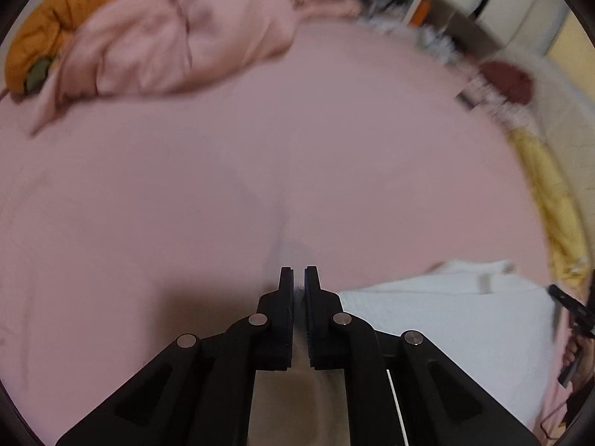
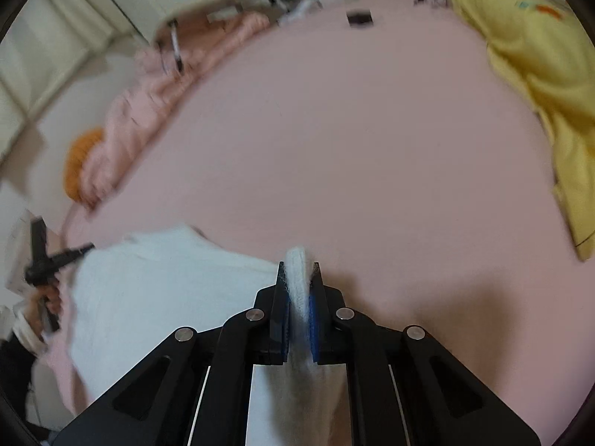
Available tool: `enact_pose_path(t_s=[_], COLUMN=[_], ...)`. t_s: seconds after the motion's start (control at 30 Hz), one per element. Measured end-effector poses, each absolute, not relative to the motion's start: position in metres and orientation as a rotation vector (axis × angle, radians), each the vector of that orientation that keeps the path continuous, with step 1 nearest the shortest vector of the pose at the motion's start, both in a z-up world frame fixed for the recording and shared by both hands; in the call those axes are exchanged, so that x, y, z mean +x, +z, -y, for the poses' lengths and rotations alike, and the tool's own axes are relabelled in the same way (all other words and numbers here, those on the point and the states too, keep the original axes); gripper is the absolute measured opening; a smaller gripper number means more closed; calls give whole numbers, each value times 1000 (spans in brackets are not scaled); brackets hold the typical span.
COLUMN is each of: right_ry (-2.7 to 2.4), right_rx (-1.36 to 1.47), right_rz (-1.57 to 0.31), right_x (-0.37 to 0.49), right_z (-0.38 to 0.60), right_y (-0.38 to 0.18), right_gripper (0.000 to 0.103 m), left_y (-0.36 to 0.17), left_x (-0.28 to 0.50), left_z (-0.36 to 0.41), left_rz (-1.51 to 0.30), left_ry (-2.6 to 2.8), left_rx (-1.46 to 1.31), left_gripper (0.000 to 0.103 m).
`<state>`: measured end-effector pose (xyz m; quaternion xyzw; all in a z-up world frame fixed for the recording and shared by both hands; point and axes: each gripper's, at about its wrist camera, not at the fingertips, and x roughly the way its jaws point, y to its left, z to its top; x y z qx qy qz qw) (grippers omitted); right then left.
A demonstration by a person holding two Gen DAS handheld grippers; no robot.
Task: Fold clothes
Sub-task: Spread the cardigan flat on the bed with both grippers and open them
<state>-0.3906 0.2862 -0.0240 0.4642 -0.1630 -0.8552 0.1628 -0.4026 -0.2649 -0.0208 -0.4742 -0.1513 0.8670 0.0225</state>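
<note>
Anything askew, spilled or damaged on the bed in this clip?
Nothing spilled or damaged. Both grippers are shut on edges of the white garment: right gripper, left gripper. The crumpled pink cloth, orange item and yellow fabric lie unfolded along the pink sheet.

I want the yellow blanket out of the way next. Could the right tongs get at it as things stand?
Probably not yet. The right tongs are shut on the white garment, so they would have to let go first. Otherwise only bare pink sheet lies between them and the yellow blanket.

Pink bedsheet (image 1: 297, 148), bunched pink blanket (image 1: 178, 37), white cabinet (image 2: 48, 37).
</note>
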Motion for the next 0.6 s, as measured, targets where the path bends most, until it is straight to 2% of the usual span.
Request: enact_pose_path(t_s=[0.07, 0.33, 0.5, 0.6], right_ry=[-2437, -2394, -2323, -2297], right_rx=[1251, 993, 891, 878], right_rz=[482, 345, 243, 153], right_x=[-378, -281, -180, -125], right_z=[-288, -267, -256, -252], right_y=[3, 119, 173, 184], right_gripper=[8, 8, 8, 8], left_y=[7, 122, 153, 156], left_x=[-383, -258, -154, -88], left_z=[265, 271, 285, 296], left_rz=[547, 587, 625, 679], left_ry=[2667, 2679, 2665, 2676], left_rx=[-1353, -1013, -915, -873], left_gripper=[6, 5, 3, 1])
